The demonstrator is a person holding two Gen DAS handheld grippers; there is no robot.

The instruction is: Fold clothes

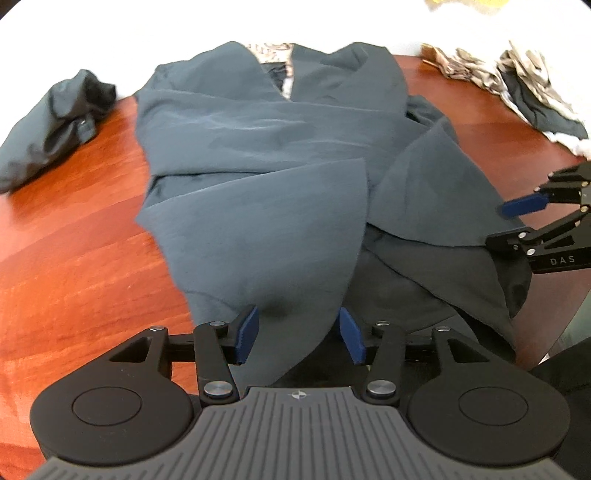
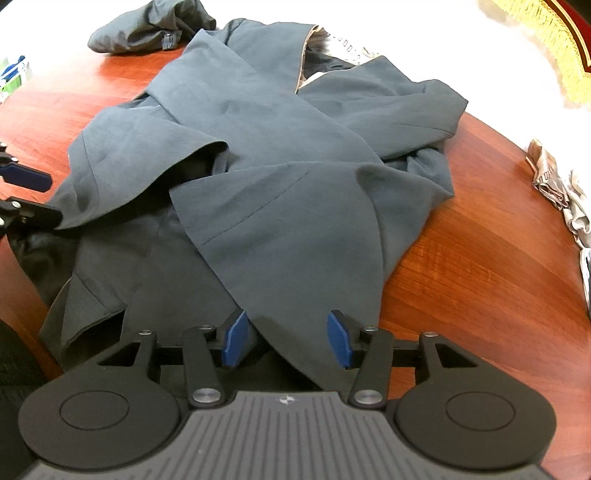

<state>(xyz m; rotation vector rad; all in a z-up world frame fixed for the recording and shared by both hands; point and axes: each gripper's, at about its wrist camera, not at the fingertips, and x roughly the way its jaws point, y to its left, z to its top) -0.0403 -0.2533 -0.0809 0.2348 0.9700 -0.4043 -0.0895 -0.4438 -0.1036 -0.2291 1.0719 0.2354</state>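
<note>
A dark slate-blue jacket (image 1: 266,155) lies spread and crumpled on a reddish wooden table (image 1: 74,258), its patterned lining showing at the collar; it also shows in the right wrist view (image 2: 280,147). My left gripper (image 1: 300,334) is open, its blue pads on either side of the jacket's near hem. My right gripper (image 2: 286,338) is open over another part of the near hem, nothing clamped. The right gripper shows at the right edge of the left wrist view (image 1: 517,221), and the left gripper at the left edge of the right wrist view (image 2: 26,195).
A bundled dark garment (image 1: 55,122) lies at the table's far left, also in the right wrist view (image 2: 147,26). Crumpled patterned and dark clothes (image 1: 517,85) lie at the far right. The table edge runs close beneath both grippers. A gold-fringed item (image 2: 546,48) is beyond the table.
</note>
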